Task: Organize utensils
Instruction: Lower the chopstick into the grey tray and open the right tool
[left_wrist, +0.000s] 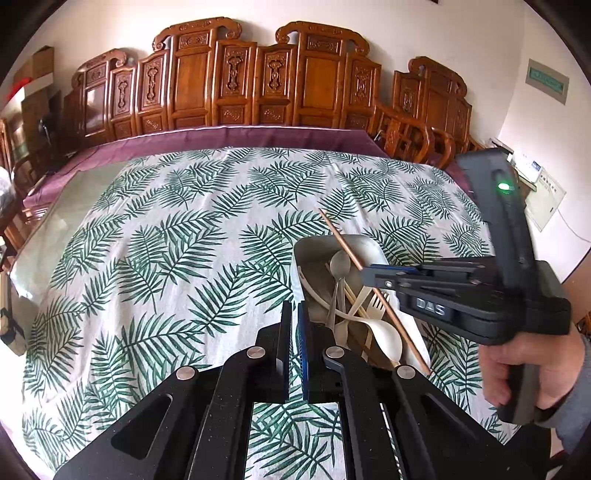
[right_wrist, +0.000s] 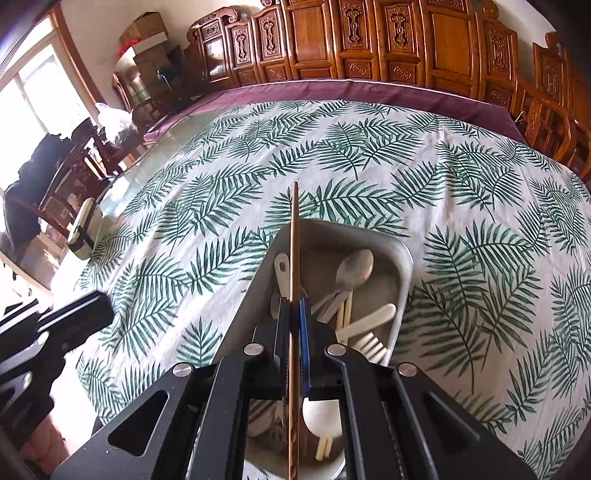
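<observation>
left wrist view: the right gripper (left_wrist: 364, 275) pinches a brown chopstick (left_wrist: 354, 258) slanted over the tray (left_wrist: 314, 247), likely to drop it among the utensils there; the left gripper (left_wrist: 294, 314), beside the tray, is closed on nothing. right wrist view: the chopstick runs between the clamped fingers (right_wrist: 303, 314), above the tray.

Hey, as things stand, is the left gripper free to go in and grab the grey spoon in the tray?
Probably not yet. The left gripper is shut and empty beside the tray, but the right gripper holds a chopstick slanting across the tray, right over the grey spoon.
</observation>
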